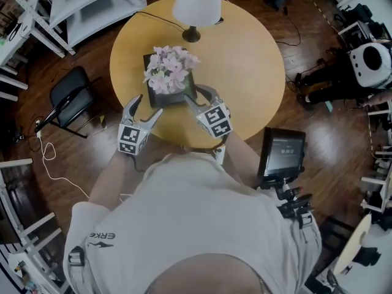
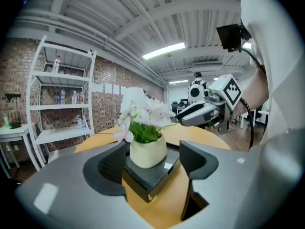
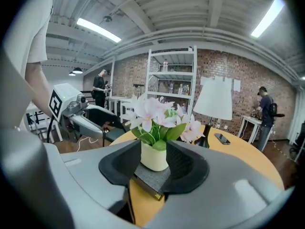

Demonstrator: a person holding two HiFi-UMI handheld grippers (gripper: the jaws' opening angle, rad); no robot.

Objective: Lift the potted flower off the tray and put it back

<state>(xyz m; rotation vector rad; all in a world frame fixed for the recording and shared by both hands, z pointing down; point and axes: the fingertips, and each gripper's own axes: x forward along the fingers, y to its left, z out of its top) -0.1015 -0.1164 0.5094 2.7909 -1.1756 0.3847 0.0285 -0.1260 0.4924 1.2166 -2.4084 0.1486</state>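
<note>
A cream pot of pale pink flowers stands on a dark square tray near the front of the round yellow table. My left gripper is at the tray's front-left corner, and my right gripper is at its front-right corner. In the left gripper view the jaws stand apart, with the tray corner low between them and the pot beyond. The right gripper's jaws stand closer together. They frame the pot and the tray corner, and I see no pad pressing on either.
A white-shaded lamp stands at the table's far edge, and a phone lies near it. A black chair is to the left of the table. White shelving is behind it. A screen on a stand is at the right.
</note>
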